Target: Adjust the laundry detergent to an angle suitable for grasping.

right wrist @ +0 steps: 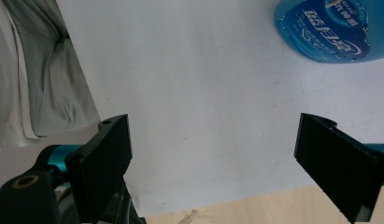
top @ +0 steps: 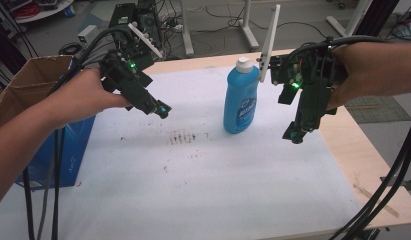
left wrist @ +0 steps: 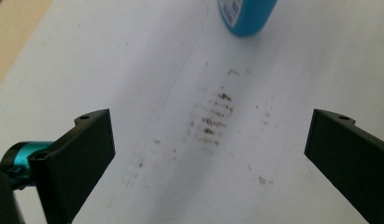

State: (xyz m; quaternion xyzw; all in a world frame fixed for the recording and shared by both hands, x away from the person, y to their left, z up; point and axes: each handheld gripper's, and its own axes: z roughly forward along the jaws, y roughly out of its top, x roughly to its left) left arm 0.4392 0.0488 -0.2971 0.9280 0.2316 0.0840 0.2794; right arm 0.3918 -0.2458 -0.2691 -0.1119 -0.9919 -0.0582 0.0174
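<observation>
A blue bottle (top: 241, 97) with a white cap stands upright on the white sheet (top: 193, 175), a little past the table's middle. Its base shows at the top of the left gripper view (left wrist: 248, 16) and its labelled side in the right gripper view (right wrist: 334, 28). My left gripper (top: 160, 109) hovers to the bottle's left, open, with nothing between its jaws (left wrist: 206, 149). My right gripper (top: 294, 135) hangs to the bottle's right, pointing down at the sheet, open and empty (right wrist: 213, 154).
Brown smudges (top: 183, 137) mark the sheet left of the bottle. A cardboard box (top: 28, 85) and a blue bag (top: 68, 155) sit at the table's left edge. Bare wood (top: 363, 160) runs along the right. Cables (top: 383, 195) trail from the grippers.
</observation>
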